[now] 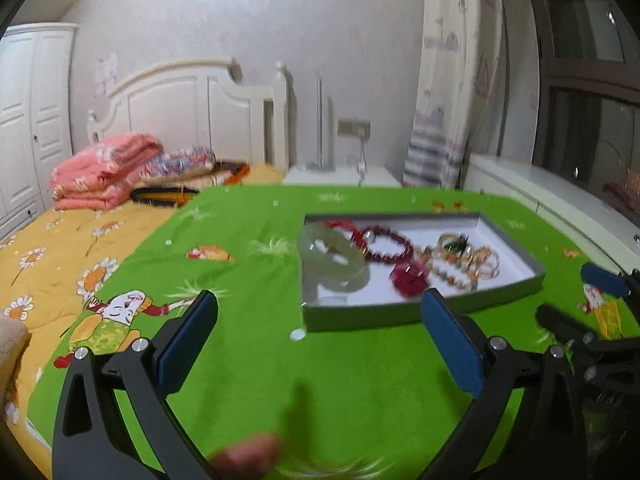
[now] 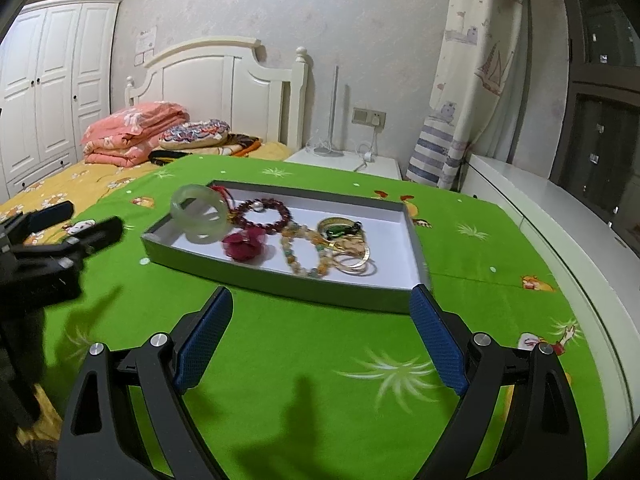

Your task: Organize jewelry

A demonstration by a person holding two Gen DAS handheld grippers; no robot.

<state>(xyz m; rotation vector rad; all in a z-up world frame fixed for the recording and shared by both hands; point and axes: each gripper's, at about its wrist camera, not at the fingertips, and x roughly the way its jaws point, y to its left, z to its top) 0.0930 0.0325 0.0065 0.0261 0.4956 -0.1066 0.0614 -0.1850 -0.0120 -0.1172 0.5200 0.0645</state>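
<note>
Both claws, left (image 1: pixel 320 320) and right (image 2: pixel 322 312), hung wide open and empty above the green-clothed desk (image 2: pixel 280 360). All the jewelry, including the jade bangle (image 2: pixel 199 212), lay tangled in the grey tray (image 2: pixel 280 280); any pick would need care.

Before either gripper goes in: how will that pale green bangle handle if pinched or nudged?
The pale green bangle looks like a rigid, glossy stone ring, so probably stiff, slippery and chippable. It leans tilted against the tray wall, so a nudge may tip or roll it. Its thick band suggests it is heavy for its size.
</note>
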